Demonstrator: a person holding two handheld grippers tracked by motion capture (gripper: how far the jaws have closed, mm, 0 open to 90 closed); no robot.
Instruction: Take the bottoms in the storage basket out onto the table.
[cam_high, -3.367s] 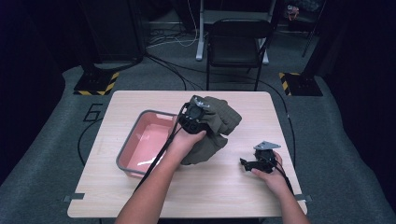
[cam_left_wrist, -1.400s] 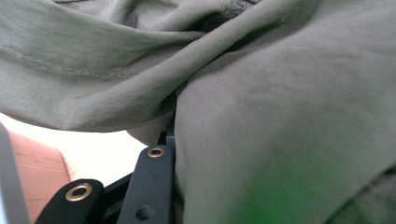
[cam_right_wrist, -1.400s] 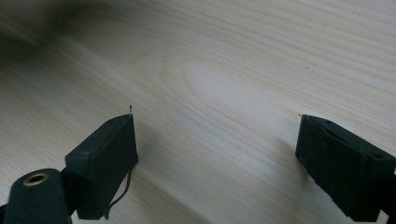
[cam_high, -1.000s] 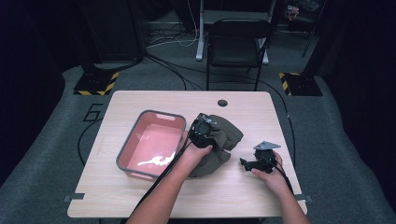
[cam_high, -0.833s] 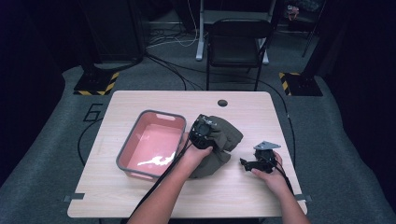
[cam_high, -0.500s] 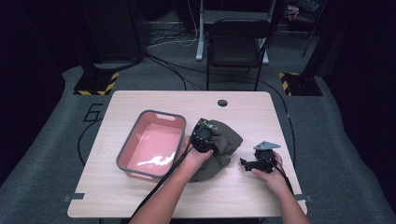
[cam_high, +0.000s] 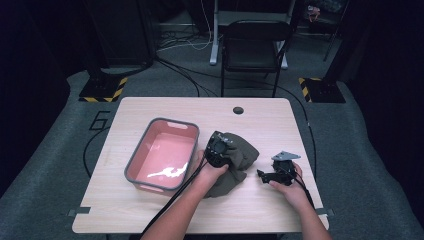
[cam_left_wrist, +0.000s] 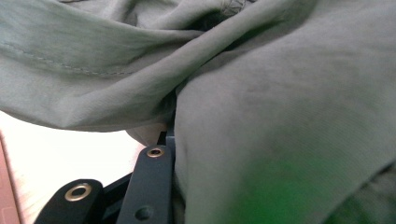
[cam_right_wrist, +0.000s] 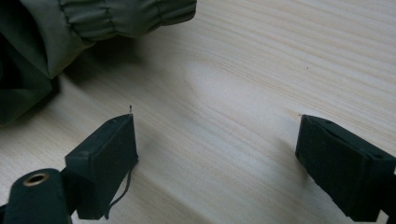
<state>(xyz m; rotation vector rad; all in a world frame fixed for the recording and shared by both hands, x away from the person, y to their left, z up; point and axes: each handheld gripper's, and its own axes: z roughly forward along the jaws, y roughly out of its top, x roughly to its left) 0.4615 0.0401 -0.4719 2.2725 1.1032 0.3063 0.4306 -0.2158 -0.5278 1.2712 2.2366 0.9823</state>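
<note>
A single digit "6" (cam_high: 101, 120) is marked in white on the grey floor mat (cam_high: 60, 145), just left of the bench (cam_high: 260, 117). Two yellow and black hazard stripe signs stand on the floor bases behind the bench, one at left (cam_high: 104, 90) and one at right (cam_high: 320, 89). No other text or brand can be read.

Right gripper (cam_right_wrist: 217, 154): two black jaws set wide apart over bare wooden table (cam_right_wrist: 261, 70), nothing between them; olive garment (cam_right_wrist: 70, 28) with ribbed cuff at eleven o'clock
</note>
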